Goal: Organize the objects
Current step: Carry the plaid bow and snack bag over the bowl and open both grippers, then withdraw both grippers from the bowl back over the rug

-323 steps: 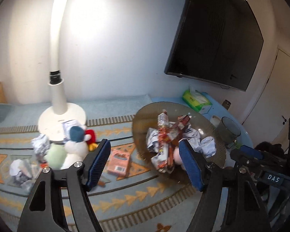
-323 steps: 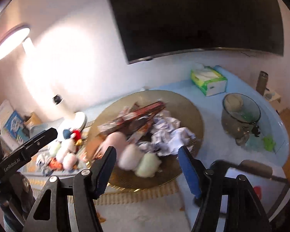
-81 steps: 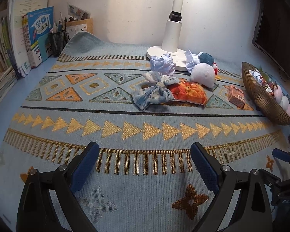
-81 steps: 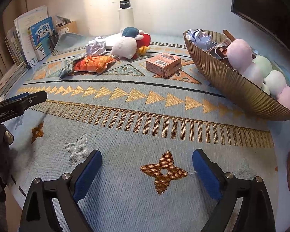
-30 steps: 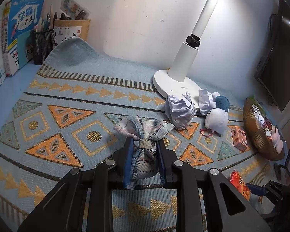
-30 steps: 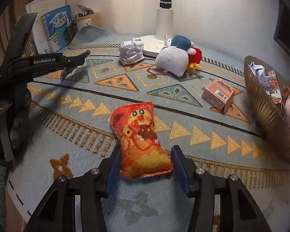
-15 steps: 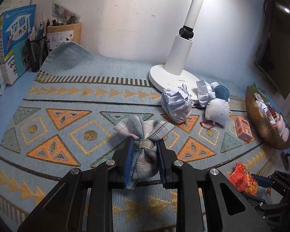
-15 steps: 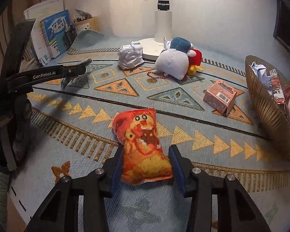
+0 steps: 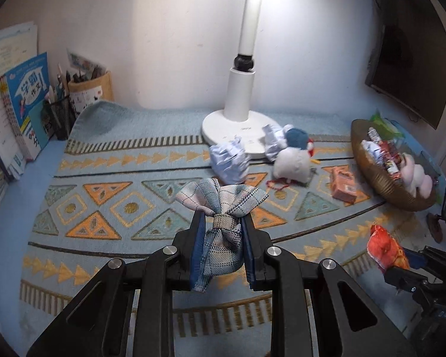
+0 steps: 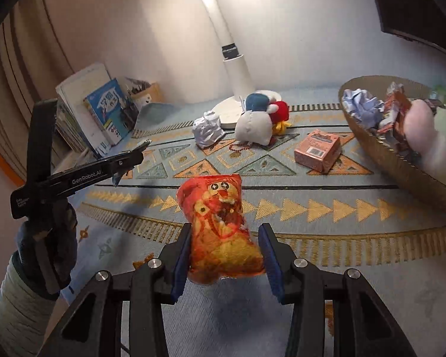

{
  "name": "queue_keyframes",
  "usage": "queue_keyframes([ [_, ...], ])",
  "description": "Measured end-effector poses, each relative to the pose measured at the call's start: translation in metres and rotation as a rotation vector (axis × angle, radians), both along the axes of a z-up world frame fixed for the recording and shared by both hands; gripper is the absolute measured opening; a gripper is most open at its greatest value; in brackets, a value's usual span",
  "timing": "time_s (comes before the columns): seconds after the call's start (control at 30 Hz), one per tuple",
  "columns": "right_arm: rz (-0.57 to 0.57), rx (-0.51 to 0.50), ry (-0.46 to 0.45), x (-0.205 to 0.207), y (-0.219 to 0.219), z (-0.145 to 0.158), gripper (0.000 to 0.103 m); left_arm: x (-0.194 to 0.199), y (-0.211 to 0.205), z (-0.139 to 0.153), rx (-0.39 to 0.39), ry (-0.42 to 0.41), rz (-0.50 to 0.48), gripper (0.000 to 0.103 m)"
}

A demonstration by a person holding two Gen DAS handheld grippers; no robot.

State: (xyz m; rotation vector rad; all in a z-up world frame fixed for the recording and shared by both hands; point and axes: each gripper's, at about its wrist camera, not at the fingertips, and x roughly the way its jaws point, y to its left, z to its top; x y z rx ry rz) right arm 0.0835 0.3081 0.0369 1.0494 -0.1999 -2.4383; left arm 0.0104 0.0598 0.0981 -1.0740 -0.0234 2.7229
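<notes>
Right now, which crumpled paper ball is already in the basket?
The pale blue paper ball at the basket's far rim; the other paper ball lies on the mat by the lamp base.

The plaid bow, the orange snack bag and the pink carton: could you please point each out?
plaid bow (image 9: 223,239), left wrist view, lower body under its knot
orange snack bag (image 10: 220,226), right wrist view, printed front
pink carton (image 10: 318,148), right wrist view, top face

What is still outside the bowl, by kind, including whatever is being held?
Crumpled paper balls: 2
Plush toy, apparently one: 1
Pink box: 1
Red bead string: 1
Snack bag, held: 1
Plaid bow, held: 1
Total: 7
</notes>
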Motion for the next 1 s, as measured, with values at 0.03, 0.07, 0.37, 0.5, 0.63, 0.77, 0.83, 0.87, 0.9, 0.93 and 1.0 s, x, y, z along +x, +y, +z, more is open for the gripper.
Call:
queue_keyframes([
  [0.03,-0.013,-0.014,0.012,0.005,0.009,0.006,0.043,0.003,0.008,0.010,0.007,0.018,-0.014,0.020],
  [0.07,-0.026,-0.031,0.023,0.009,0.019,0.013,0.043,0.006,0.016,0.020,0.016,0.033,-0.029,0.020],
  [0.37,-0.273,-0.141,0.152,0.023,0.146,0.091,0.043,0.004,0.145,0.090,0.104,0.158,-0.241,0.020],
  [0.5,-0.426,-0.110,0.168,0.006,0.199,0.115,0.043,-0.019,0.221,0.093,0.072,0.148,-0.337,0.020],
  [0.63,-0.524,-0.086,0.159,-0.018,0.229,0.126,0.043,-0.048,0.269,0.083,0.106,0.096,-0.396,0.020],
  [0.77,-0.554,-0.014,0.151,-0.051,0.228,0.127,0.045,-0.071,0.300,0.078,0.098,0.103,-0.412,0.023],
  [0.83,-0.562,0.036,0.150,-0.074,0.225,0.123,0.052,-0.081,0.309,0.074,0.068,0.116,-0.400,0.052],
  [0.87,-0.560,0.065,0.126,-0.086,0.225,0.118,0.064,-0.086,0.313,0.072,0.048,0.107,-0.382,0.074],
  [0.9,-0.564,0.094,0.091,-0.096,0.226,0.113,0.064,-0.088,0.311,0.070,0.044,0.110,-0.369,0.077],
  [0.93,-0.570,0.103,0.065,-0.102,0.229,0.108,0.064,-0.087,0.307,0.069,0.039,0.115,-0.362,0.077],
  [1.0,-0.580,0.070,0.032,-0.100,0.237,0.102,0.064,-0.082,0.291,0.067,0.043,0.110,-0.360,0.077],
])
